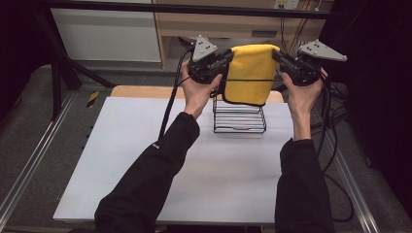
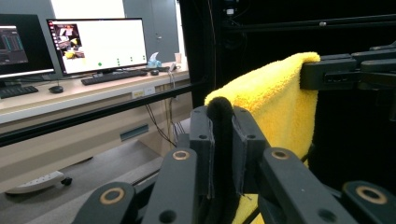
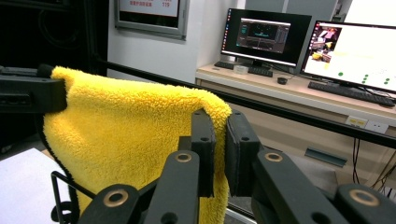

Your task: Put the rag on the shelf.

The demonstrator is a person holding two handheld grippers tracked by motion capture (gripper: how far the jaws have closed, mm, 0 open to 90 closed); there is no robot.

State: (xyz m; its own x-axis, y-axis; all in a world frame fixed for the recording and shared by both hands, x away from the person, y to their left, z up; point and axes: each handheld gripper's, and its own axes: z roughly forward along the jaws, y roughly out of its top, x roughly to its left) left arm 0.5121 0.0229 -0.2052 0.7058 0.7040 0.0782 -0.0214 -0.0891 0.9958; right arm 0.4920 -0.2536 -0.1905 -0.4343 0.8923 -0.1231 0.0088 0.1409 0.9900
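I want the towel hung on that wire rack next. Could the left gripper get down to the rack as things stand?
Probably yes. The left gripper is shut on one top corner of the yellow towel, held above the wire rack; nothing but the hanging towel lies between, though the right gripper holds the other corner.

The cloth (image 1: 249, 73) hangs above the rack (image 1: 239, 118), which sits on the table (image 1: 145, 165) toward the far side. Left gripper (image 1: 228, 59) is at the cloth's left top corner, right gripper (image 1: 278, 56) at the right one. Monitors (image 3: 355, 49) sit on a desk (image 3: 299, 93) behind.
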